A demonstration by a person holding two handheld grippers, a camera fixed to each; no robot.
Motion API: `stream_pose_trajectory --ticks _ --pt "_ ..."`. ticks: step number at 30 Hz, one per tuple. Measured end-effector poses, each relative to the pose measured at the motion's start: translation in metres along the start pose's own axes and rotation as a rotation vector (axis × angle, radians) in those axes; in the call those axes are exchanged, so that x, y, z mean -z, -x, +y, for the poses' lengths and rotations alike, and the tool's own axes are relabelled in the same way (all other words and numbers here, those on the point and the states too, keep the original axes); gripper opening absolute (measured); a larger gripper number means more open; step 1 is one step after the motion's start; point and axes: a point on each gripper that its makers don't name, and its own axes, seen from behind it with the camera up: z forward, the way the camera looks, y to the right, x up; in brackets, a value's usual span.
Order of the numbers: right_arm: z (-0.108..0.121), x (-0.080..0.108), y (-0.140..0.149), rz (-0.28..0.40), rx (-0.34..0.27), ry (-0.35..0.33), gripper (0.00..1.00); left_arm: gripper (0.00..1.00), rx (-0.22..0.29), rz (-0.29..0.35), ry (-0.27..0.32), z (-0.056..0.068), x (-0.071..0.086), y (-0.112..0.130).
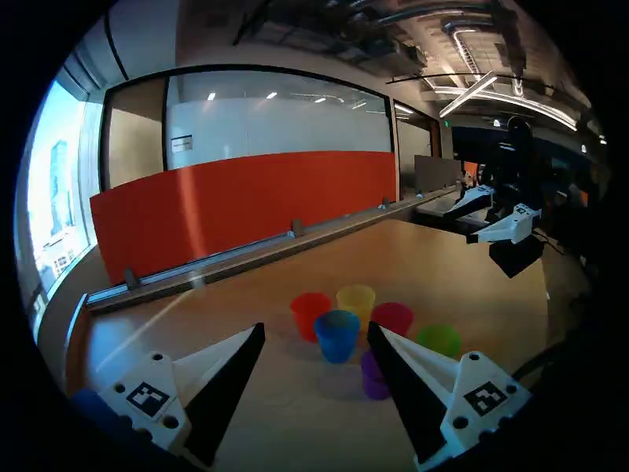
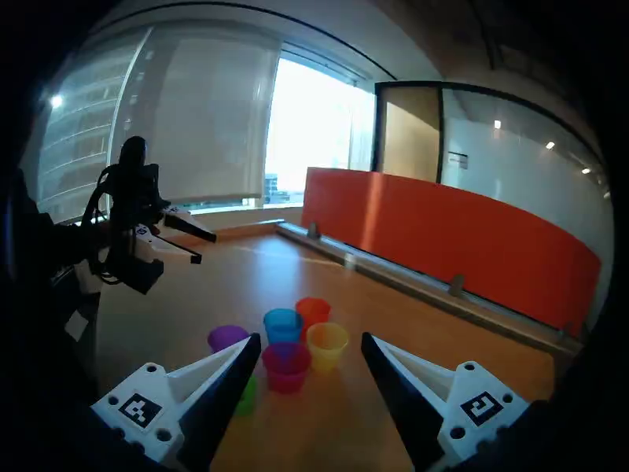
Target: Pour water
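While its jaws stand apart and empty, the left gripper (image 1: pixel 314 370) faces clustered plastic cups (image 1: pixel 338 334) on a wooden table (image 1: pixel 236 315). The right gripper (image 2: pixel 310 377), jaws likewise spread, meets them just ahead; they look light, thin-walled and crushable, best pinched gently mid-wall.
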Motion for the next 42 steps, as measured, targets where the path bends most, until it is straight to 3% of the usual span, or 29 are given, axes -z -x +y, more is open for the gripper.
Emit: stream_pose_trajectory --ticks 23,42 --pt "-0.021 -0.019 0.050 -0.080 -0.014 -0.067 1.00 0.97 0.011 -0.006 -0.041 -0.011 -0.004 0.016" --pt "-0.066 -0.034 0.091 -0.173 0.003 -0.193 1.00 0.97 -0.008 -0.012 -0.042 -0.013 -0.005 0.015"
